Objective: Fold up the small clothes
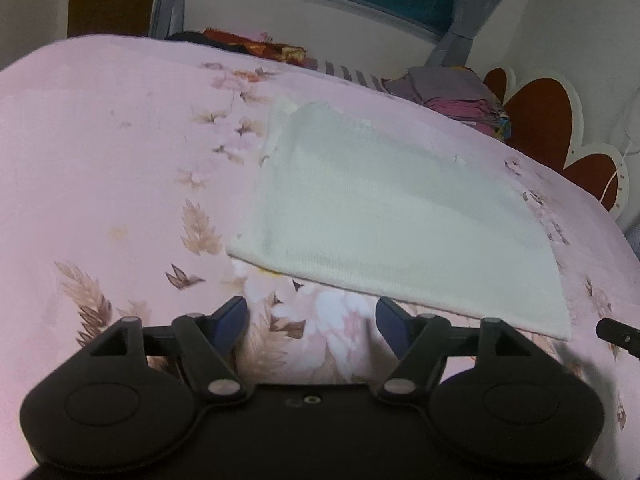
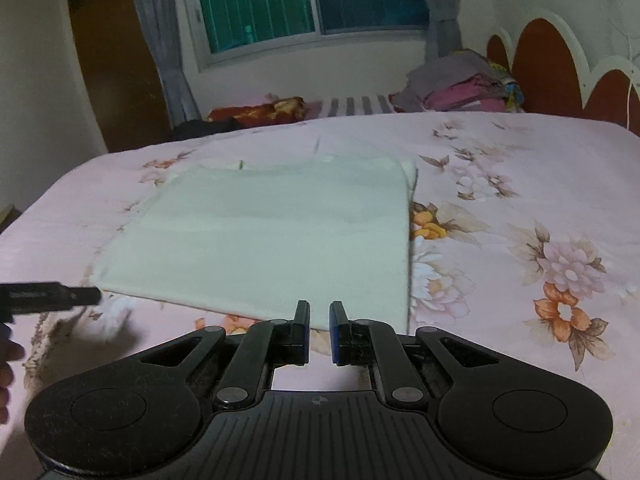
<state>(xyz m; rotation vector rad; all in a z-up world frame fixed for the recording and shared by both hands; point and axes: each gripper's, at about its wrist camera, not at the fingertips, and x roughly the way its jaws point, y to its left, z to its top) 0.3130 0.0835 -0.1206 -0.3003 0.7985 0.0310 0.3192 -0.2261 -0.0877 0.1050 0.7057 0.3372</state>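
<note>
A pale white-green garment [image 1: 384, 208] lies flat in a folded rectangle on the pink floral bedsheet [image 1: 100, 160]; it also shows in the right wrist view [image 2: 272, 236]. My left gripper [image 1: 312, 312] is open and empty, just short of the garment's near edge, at its left corner. My right gripper [image 2: 319, 312] has its jaws nearly closed with a narrow gap, empty, at the garment's near edge close to its right corner. The tip of the right gripper shows at the right edge of the left view [image 1: 616, 332]; the left gripper's tip shows at the left of the right view [image 2: 52, 294].
A pile of folded clothes [image 2: 460, 84] sits at the far right by the red scalloped headboard [image 2: 560, 64]. A red-orange patterned cloth [image 2: 260, 110] and a dark item lie at the far edge. Window and grey curtains stand behind.
</note>
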